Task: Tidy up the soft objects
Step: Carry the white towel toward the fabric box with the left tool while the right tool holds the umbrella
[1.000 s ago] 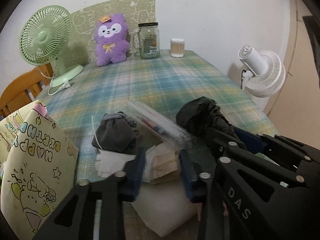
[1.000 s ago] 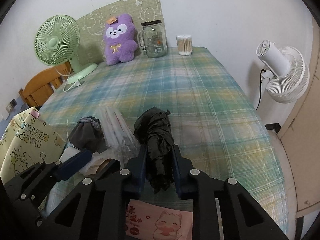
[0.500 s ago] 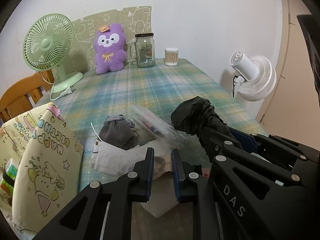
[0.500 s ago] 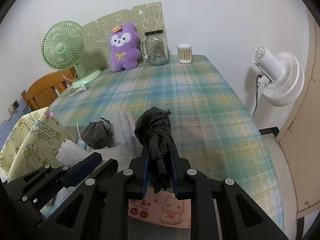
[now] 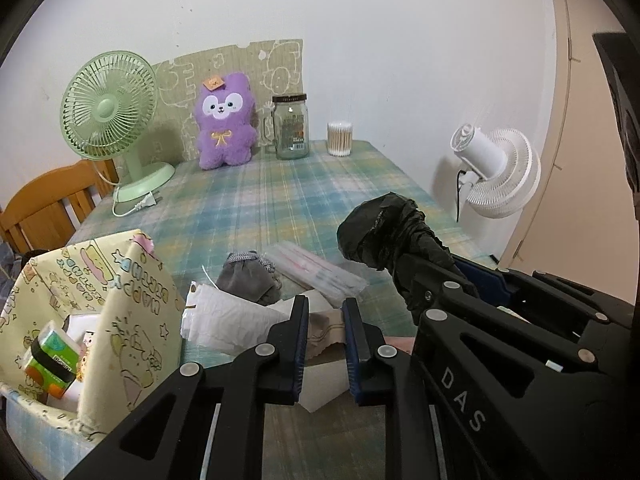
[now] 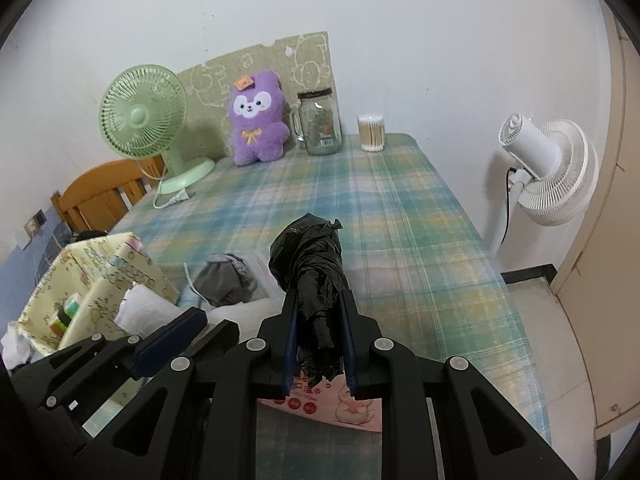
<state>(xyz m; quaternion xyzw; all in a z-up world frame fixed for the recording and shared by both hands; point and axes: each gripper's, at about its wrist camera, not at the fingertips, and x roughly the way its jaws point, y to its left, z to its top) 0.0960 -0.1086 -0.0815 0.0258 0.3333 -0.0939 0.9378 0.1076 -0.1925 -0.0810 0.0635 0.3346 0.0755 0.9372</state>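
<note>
My right gripper (image 6: 318,300) is shut on a crumpled black plastic bag (image 6: 310,264) and holds it above the table; the bag also shows in the left wrist view (image 5: 384,232). My left gripper (image 5: 325,312) is shut on a beige cloth (image 5: 326,326), lifted above a white pad (image 5: 320,384). A white quilted cloth (image 5: 224,316), a grey pouch (image 5: 246,280) and a clear plastic packet (image 5: 316,272) lie on the plaid tablecloth (image 5: 280,192). A yellow patterned box (image 5: 80,320) stands at left.
A green fan (image 5: 108,112), a purple plush (image 5: 226,120), a glass jar (image 5: 291,126) and a cotton-swab tub (image 5: 340,138) stand at the back. A white fan (image 5: 496,172) stands right of the table. A wooden chair (image 5: 48,204) is at left. A pink packet (image 6: 340,404) lies under my right gripper.
My left gripper closed on the beige cloth and rose with it. My right gripper lifted the black bag higher off the table.
</note>
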